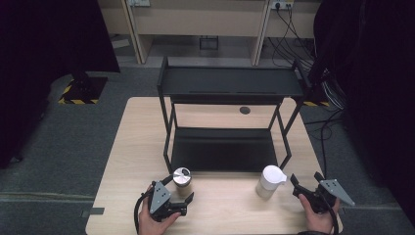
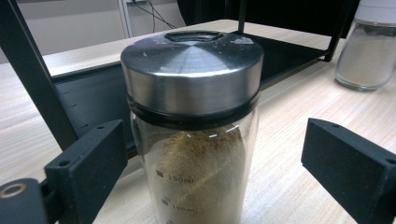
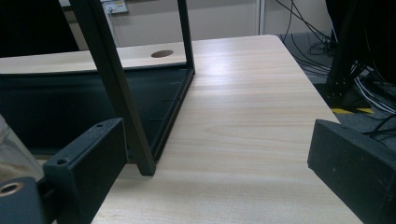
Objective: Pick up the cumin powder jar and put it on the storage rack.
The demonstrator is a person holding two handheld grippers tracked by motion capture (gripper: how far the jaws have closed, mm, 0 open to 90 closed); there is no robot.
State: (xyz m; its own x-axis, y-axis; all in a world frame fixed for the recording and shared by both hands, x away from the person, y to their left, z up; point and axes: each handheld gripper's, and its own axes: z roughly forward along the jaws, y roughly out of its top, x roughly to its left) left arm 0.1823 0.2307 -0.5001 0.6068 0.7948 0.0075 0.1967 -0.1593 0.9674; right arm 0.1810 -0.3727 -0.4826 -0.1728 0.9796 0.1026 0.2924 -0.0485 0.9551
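In the high view, the left gripper is reaching around the steel-lidded jar, which is standing near the table's front edge, just before the black rack's front-left leg.

In the left gripper view, the jaws are standing apart on either side of the jar, not yet touching the glass, lined up below the lid for a grasp.

In the right gripper view, the right gripper is waiting wide open over bare tabletop by the rack's front-right leg, holding nothing.

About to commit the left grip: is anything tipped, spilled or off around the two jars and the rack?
Nothing stands out. The steel-lidded jar stands upright between the open left gripper, lid seated. The white-lidded jar is upright beside the rack; no spill on the table.
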